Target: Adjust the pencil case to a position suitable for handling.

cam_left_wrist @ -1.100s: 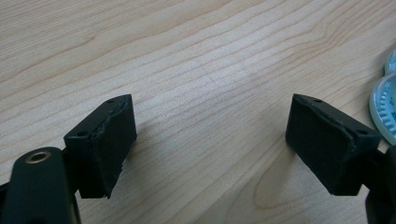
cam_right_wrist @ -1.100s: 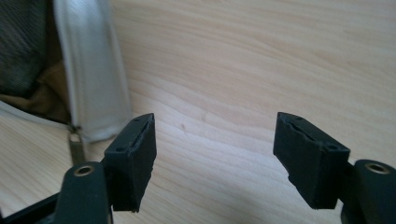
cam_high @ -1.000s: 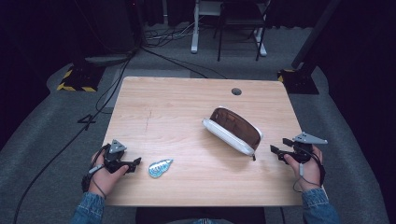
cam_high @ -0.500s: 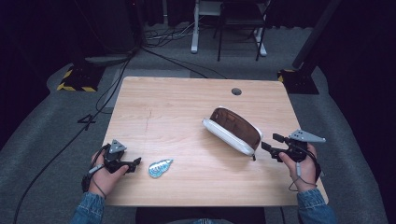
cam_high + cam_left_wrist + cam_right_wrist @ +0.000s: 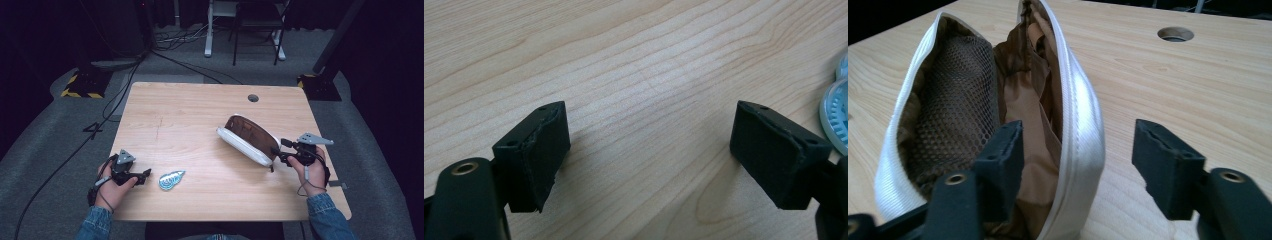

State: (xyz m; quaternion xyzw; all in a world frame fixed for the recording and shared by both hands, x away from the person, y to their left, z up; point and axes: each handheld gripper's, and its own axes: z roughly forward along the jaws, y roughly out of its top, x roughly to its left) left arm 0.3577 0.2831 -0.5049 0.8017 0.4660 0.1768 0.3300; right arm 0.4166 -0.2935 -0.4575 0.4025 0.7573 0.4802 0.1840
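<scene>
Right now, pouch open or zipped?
Open. The white pouch gapes, showing brown lining and mesh pocket; the right gripper straddles one rim, pads not yet pressing it.

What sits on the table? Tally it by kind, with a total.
Pouch, white, open, brown lining: 1
Blue-and-white shell-shaped piece: 1
Total: 2

You see the table (image 5: 200, 115) evenly lit from above against dark surroundings; jaws cast soft shadows, close-ups slightly blurred.
</scene>
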